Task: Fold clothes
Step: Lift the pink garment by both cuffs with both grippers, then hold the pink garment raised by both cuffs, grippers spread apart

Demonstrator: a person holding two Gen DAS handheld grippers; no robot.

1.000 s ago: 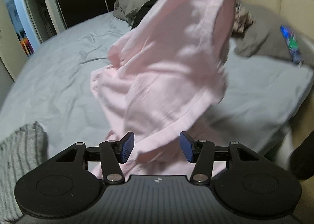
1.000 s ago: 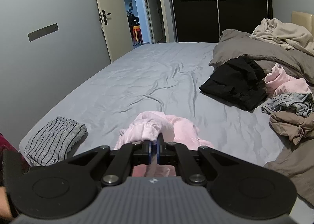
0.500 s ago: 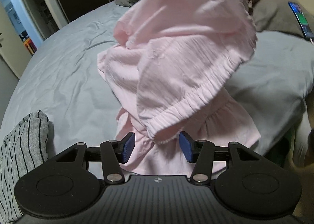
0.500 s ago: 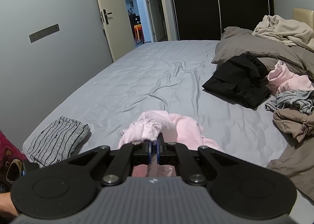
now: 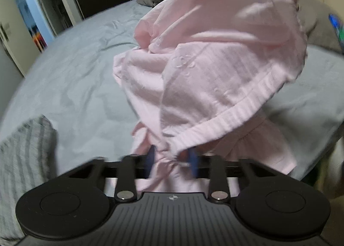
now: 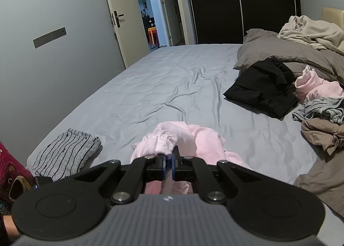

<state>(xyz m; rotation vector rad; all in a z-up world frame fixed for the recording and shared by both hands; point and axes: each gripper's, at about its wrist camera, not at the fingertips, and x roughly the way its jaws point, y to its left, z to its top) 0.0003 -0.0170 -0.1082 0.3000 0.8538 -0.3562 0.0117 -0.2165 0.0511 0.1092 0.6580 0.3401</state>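
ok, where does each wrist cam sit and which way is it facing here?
Left wrist: on the left gripper, angled down at the bed; pink garment fills the view, jaws closing on its hem. No hand visible.
Right wrist: on the right gripper, looking along the bed toward the wardrobe and open door; jaws shut on the pink garment. The person's patterned sleeve shows at lower left.
Shared: pink garment, bed, striped folded garment.
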